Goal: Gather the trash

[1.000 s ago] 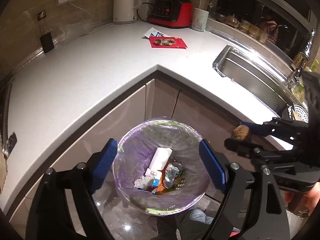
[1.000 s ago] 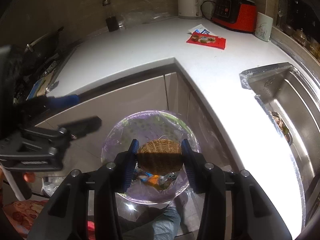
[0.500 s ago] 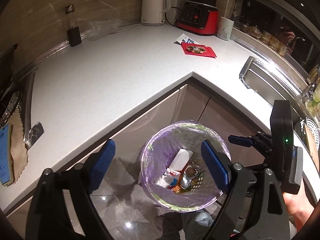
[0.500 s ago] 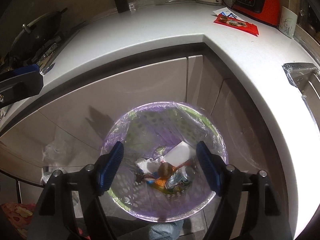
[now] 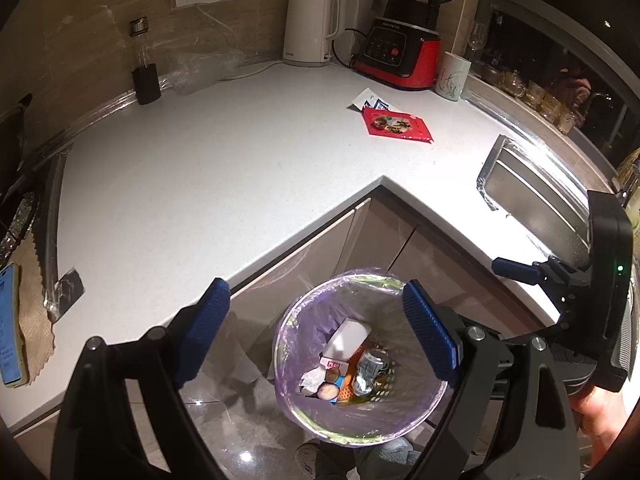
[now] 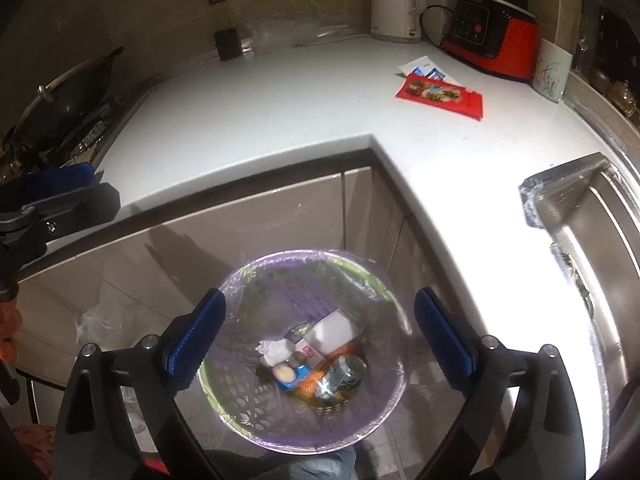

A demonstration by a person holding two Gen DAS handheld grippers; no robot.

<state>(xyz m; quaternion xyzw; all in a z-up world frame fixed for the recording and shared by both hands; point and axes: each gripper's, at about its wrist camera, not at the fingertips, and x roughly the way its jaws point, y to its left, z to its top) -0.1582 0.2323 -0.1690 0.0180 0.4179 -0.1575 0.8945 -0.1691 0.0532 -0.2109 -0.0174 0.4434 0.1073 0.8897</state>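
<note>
Trash already lies in the lined bin [image 6: 316, 344] on the floor: a can, crumpled paper, a white box. Right gripper [image 6: 320, 344] hangs directly over it, jaws opening wide with nothing between them, a pose that suits dropping things in. Left gripper [image 5: 316, 336] is also wide apart and empty. Remaining trash, the red wrapper [image 5: 398, 126] and a white packet [image 5: 370, 101] touching it, lies on the surface [image 5: 224, 168], well apart from both jaws.

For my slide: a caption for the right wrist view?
Right gripper opening, empty, over the lined trash bin.
</note>
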